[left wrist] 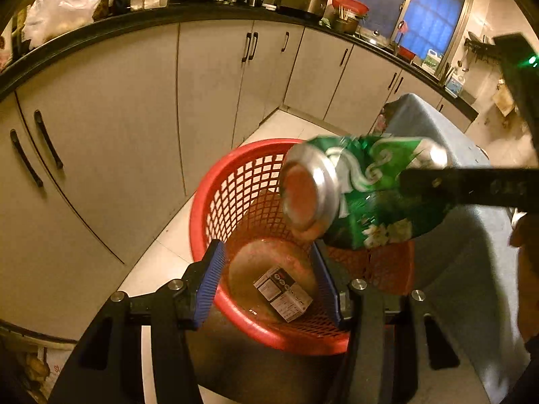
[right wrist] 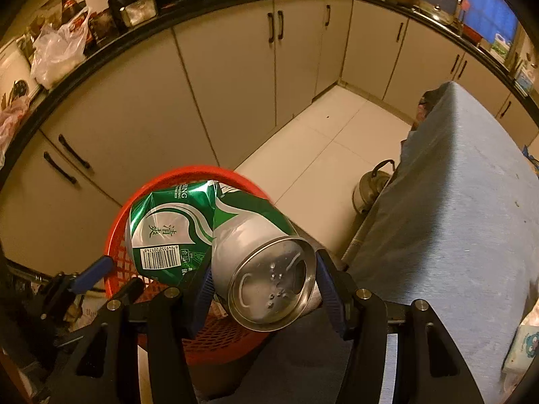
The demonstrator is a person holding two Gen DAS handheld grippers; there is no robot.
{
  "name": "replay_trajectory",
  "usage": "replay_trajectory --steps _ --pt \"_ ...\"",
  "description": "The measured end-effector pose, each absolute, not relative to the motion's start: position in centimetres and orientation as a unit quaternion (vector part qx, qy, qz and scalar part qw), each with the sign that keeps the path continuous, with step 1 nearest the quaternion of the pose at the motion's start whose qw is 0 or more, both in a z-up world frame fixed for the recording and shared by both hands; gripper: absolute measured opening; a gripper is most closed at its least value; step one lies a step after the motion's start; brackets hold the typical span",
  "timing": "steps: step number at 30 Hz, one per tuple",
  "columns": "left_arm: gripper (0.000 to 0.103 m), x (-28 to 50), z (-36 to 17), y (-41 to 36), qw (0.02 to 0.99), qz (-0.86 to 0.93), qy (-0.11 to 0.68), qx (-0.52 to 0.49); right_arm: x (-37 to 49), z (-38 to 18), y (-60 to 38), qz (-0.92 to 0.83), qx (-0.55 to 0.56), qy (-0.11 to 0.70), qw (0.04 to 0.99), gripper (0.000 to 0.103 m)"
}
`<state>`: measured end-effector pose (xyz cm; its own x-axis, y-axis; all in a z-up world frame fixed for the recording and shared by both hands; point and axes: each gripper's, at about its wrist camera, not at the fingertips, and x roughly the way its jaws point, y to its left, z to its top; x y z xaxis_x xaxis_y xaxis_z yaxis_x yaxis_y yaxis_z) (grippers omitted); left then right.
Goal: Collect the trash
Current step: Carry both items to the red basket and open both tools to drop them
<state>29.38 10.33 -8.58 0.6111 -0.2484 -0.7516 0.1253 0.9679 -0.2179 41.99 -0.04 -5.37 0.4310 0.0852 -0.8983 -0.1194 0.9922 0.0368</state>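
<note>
Your right gripper pinches the crushed green can across its lower body, a blue pad against each side, so those jaws are closed on the can and not free. The can's long axis runs away from you and to the left, bent at the crease in its middle; its silver base points back at the right camera and its far half hangs over the red basket. In the left view the same can sits above the right part of the basket rim, its other silver end tipped down toward the opening.

Your left gripper stands spread with nothing between the pads, hanging right over the basket mouth. A small carton already lies on the basket floor below it.

What the coming move turns on, as I judge it: the can is only partly over the opening. The end in your jaws lies nearer the basket's near right rim, close to the grey-covered table edge. Carry it a little further left and away from you before letting go, or it may strike the rim and bounce to the floor.

Open room is good on the left, toward the cabinets and tiled floor. The table crowds your right side. Your left gripper sits in the drop path, so draw it back first.
</note>
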Motion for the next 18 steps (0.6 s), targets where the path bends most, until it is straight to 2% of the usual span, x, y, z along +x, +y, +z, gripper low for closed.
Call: replay_trajectory --steps 7,18 --pt "0.052 29.8 -8.5 10.2 0.894 -0.099 0.431 -0.07 42.2 -7.0 0.7 0.065 -0.02 0.557 0.827 0.064" --pt "0.052 29.1 -7.6 9.3 0.898 -0.099 0.423 -0.064 40.5 -4.9 -1.0 0.067 0.01 0.538 0.84 0.065"
